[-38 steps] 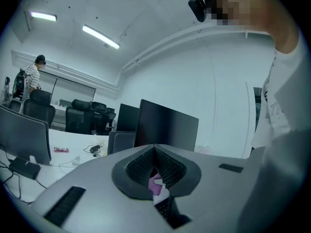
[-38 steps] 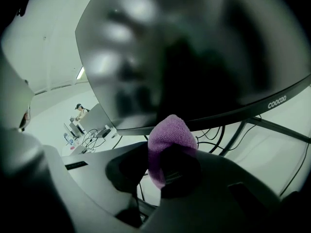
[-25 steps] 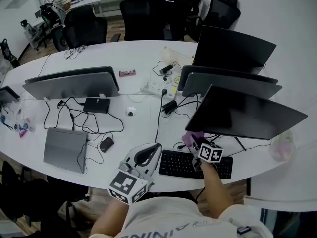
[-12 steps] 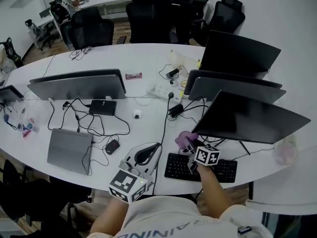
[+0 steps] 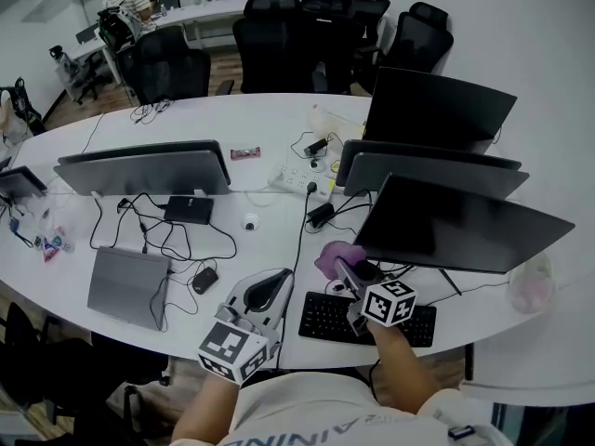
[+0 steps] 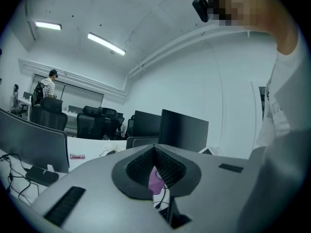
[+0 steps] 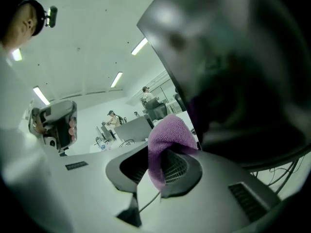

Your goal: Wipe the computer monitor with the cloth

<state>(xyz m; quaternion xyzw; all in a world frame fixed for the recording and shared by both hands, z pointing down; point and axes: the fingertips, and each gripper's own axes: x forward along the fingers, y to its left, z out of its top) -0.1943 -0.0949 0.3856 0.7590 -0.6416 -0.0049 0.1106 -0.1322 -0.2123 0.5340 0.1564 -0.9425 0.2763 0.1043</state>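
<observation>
Cloth (image 5: pixel 337 255), pinched between the closed fingers of the right gripper (image 5: pixel 346 269), sits beside the monitor (image 5: pixel 460 223) at centre right; hard pushing could tip it; left gripper (image 5: pixel 281 278) fingers closed, empty

The cloth (image 7: pixel 167 130) is seen as purple, finely napped fabric, soft and matt; the right tool (image 7: pixel 163 171) is shown with dark ribbed pads set in smooth, matt grey plastic, and the left tool (image 6: pixel 155 166) likewise; the monitor (image 5: pixel 460 223) screen is rendered dark with a slight sheen; the bench (image 5: pixel 270 128) is topped in smooth white; the laptop (image 5: pixel 125 286) is finished in matt grey.
</observation>
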